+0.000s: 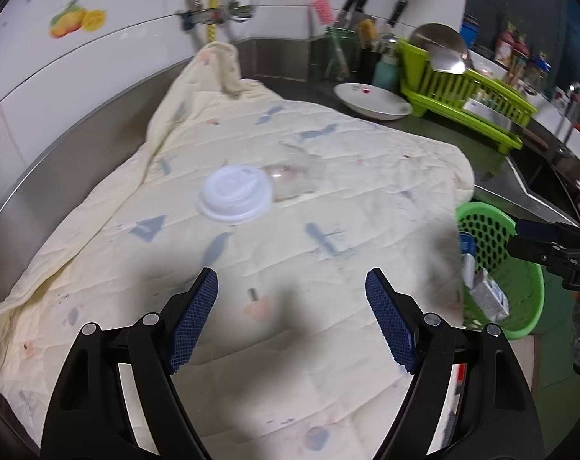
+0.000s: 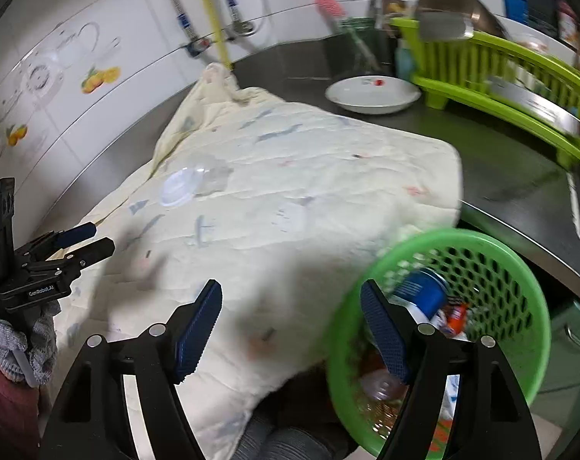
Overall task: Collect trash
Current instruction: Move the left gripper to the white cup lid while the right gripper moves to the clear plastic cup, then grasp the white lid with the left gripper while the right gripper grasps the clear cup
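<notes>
Most of the collecting looks done already: your green perforated plastic basket (image 2: 493,268), sitting at the near right edge of the cream quilted cloth (image 1: 328,145), already holds a blue-labelled can (image 2: 424,291), a small silvery carton (image 1: 489,295) and some crumpled wrappers. What you still have to pick up, as far as these views show, is the clear plastic cup with a white domed lid (image 1: 234,193), lying on its side near the middle of the cloth, well apart from the basket and from both tools. Your left gripper (image 1: 292,318) hovers over the cloth with its jaws parted and nothing between the blue pads; the lidded cup lies ahead of it, slightly left. Your right gripper (image 2: 290,326) is likewise spread and empty, one finger over the cloth and the other over the basket's rim. I see no other loose rubbish on the cloth, so that cup is probably the last item, though motion blur could hide small scraps.
</notes>
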Tool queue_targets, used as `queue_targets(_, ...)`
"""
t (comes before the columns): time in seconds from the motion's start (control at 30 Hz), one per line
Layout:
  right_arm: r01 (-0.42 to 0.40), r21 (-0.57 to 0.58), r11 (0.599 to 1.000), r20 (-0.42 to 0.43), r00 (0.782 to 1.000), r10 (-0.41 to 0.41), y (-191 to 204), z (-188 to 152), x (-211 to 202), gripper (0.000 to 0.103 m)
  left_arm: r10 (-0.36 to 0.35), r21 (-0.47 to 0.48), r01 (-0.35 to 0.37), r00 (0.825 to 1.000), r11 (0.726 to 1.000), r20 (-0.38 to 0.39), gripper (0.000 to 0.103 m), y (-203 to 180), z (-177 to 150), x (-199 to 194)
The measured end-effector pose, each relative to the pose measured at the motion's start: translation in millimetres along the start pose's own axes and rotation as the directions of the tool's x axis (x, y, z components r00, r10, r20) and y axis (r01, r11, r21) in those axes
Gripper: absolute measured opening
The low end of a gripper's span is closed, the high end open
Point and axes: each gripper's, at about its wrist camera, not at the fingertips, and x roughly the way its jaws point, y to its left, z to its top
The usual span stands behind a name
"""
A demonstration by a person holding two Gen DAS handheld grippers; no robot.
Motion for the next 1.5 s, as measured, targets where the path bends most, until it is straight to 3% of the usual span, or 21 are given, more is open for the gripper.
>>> queue_targets(0.27, -0.041, -0.123, 0.992, -0.033, 0.999, 0.038, 49, 24, 34, 0.072, 0.020, -0.068, -0.021, 1.000, 0.997, -0.015, 0.079, 41, -9, 2)
queue_targets(0.5, -0.064, -0.280, 0.958, -0.064, 0.997, 0.048, 81, 48, 68, 0.076, 0.036, -0.096, -0.039, 0.999, 0.995, -0.030, 0.079, 65, -11, 11)
queue_targets(0.73, -0.101, -0.475, 0.874, -0.101, 0.993, 0.060, 106, 75, 104, 0.082, 0.041, -0.126, -0.046, 0.998, 0.991, -0.044, 0.079, 86, -9, 24)
queue_targets(0.93, -0.145, -0.574, 0.806, -0.165, 0.984, 0.060, 112, 95, 145, 0.082, 0.039, -0.140, -0.045, 0.998, 0.989, -0.049, 0.079, 99, -6, 35)
queue_targets(1.23, -0.210, -0.642, 0.737, -0.232, 0.970, 0.075, 119, 113, 192, 0.082, 0.023, -0.137, -0.031, 0.998, 0.990, -0.060, 0.079, 107, 1, 54)
queue_targets(1.5, -0.231, -0.744, 0.627, -0.273, 0.962, 0.032, 131, 114, 225, 0.082, 0.022, -0.130, -0.031, 0.997, 0.991, -0.070, 0.079, 108, 3, 65)
